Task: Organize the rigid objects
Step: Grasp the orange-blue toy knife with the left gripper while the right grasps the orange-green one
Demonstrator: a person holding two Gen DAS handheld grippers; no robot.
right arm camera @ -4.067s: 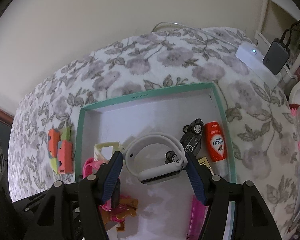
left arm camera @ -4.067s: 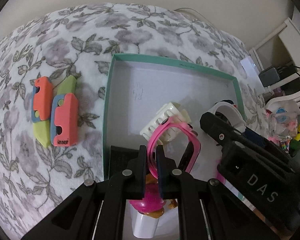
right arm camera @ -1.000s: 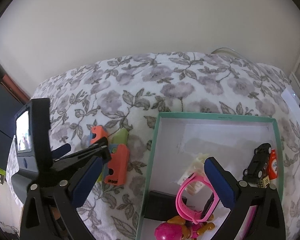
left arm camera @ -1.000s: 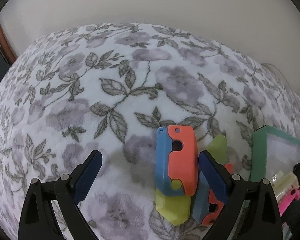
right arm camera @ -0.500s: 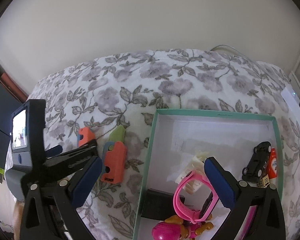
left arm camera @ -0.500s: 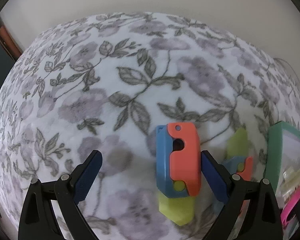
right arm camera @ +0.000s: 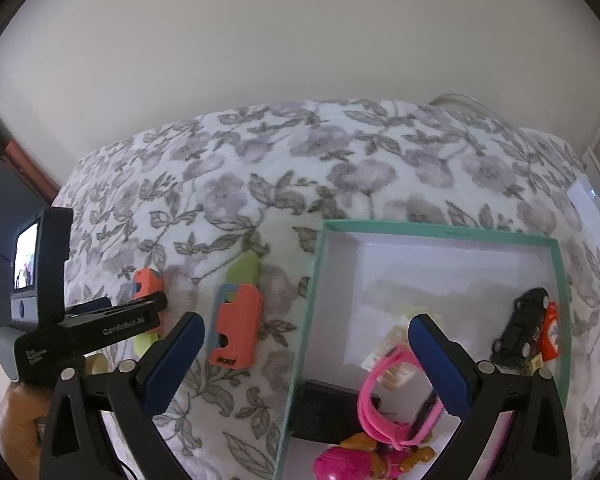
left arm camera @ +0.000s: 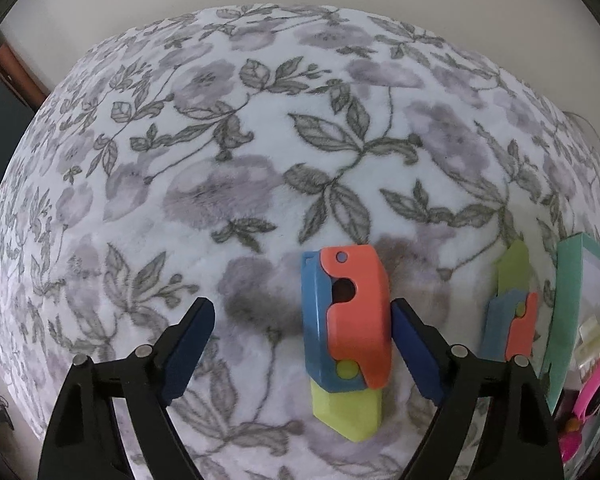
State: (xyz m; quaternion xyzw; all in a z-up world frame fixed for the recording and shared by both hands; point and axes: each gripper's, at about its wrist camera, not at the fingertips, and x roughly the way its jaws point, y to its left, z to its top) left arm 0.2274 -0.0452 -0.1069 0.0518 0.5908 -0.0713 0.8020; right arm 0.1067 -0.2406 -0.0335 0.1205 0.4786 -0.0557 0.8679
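Observation:
Two toy knives, orange and blue with yellow-green blades, lie on the floral blanket left of a teal-rimmed box [right arm camera: 562, 304]. My left gripper [left arm camera: 300, 344] is open, low over the left knife [left arm camera: 346, 324], whose right side touches the right finger; the left finger stands well clear. The second knife [left arm camera: 510, 316] lies between it and the box [left arm camera: 568, 300]. My right gripper [right arm camera: 304, 360] is open and empty above the box's left wall. In the right wrist view the second knife [right arm camera: 236, 320] lies in full sight and the first [right arm camera: 146, 284] is partly hidden by the left gripper.
The box holds a pink watch [right arm camera: 392, 392], a black toy car [right arm camera: 520, 328], an orange tube [right arm camera: 550, 332], a cream clip [right arm camera: 396, 344], a black block [right arm camera: 324, 408] and a pink-and-orange toy [right arm camera: 360, 458]. A white device [right arm camera: 590, 216] lies at the right of the blanket.
My left gripper has moved in lower over the left knife, which now looms larger between the fingers. The right gripper has drifted slightly; the box contents stay put.

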